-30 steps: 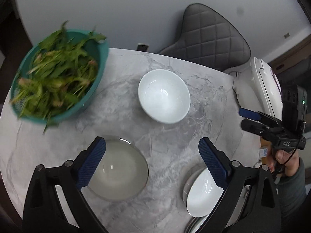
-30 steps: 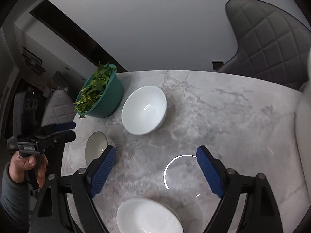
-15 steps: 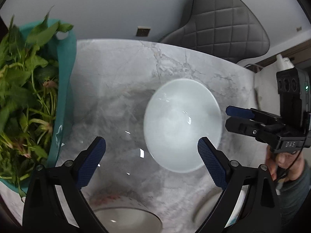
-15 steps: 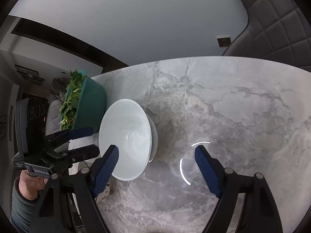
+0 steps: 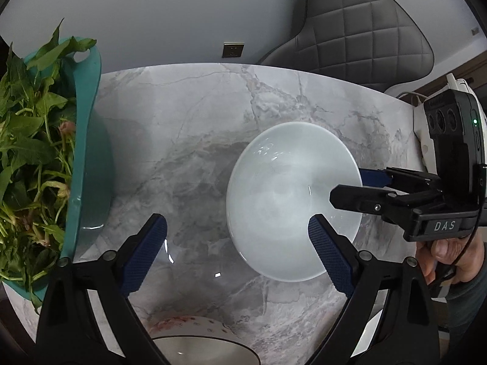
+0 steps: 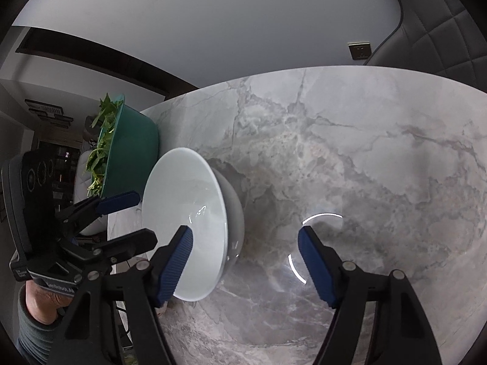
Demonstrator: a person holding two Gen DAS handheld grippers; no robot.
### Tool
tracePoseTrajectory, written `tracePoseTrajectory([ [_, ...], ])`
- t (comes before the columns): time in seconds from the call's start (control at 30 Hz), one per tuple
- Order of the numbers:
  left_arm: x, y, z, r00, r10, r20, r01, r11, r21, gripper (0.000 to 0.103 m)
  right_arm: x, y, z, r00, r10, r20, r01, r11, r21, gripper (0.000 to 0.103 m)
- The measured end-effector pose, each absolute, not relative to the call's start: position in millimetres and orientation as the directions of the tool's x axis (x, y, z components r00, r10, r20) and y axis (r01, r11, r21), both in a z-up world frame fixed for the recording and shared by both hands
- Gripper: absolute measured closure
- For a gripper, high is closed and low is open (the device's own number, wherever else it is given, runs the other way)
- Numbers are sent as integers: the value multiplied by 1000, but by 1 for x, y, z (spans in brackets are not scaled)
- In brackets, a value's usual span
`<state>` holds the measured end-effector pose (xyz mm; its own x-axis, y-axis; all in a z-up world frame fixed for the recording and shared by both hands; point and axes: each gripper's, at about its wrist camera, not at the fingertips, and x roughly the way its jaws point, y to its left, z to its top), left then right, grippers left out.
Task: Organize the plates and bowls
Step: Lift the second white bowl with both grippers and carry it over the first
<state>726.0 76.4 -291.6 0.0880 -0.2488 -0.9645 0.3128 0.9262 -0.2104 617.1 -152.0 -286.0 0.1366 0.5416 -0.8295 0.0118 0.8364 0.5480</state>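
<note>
My bench (image 5: 194, 115) is grey veined marble. On it sits a white bowl (image 5: 292, 200), with a teal basin (image 5: 88, 140) of leafy greens (image 5: 27, 152) well to its left and another bowl (image 5: 201, 346) at the near edge.

Lighting: dim, cool, even. Glare: curved ring reflection on the marble table (image 6: 380, 164) at 5 o'clock in the right wrist view; small glints inside the white bowl (image 5: 292, 200). Shadows: soft, dark patch beside the bowl's base and under the teal basket (image 5: 88, 140) at 9 o'clock. Distortion: strong fisheye bending, black vignette at the corners. Focus: generally sharp.
</note>
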Motion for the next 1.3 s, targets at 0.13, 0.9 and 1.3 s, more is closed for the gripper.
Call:
tracePoseTrajectory([
  [0.13, 718, 76, -292, 137, -170, -976, 312, 942, -121, 9, 620, -147, -289, 134, 536, -834, 4, 841, 541, 28],
  [0.9, 690, 105, -301, 205, -111, -973, 210, 975, -67, 9, 623, -144, -294, 146, 520, -841, -29, 852, 522, 30],
  [1.3, 714, 88, -327, 96, -242, -966, 224, 950, -215, 78, 622, -129, -302, 103, 541, -835, -59, 841, 538, 74],
])
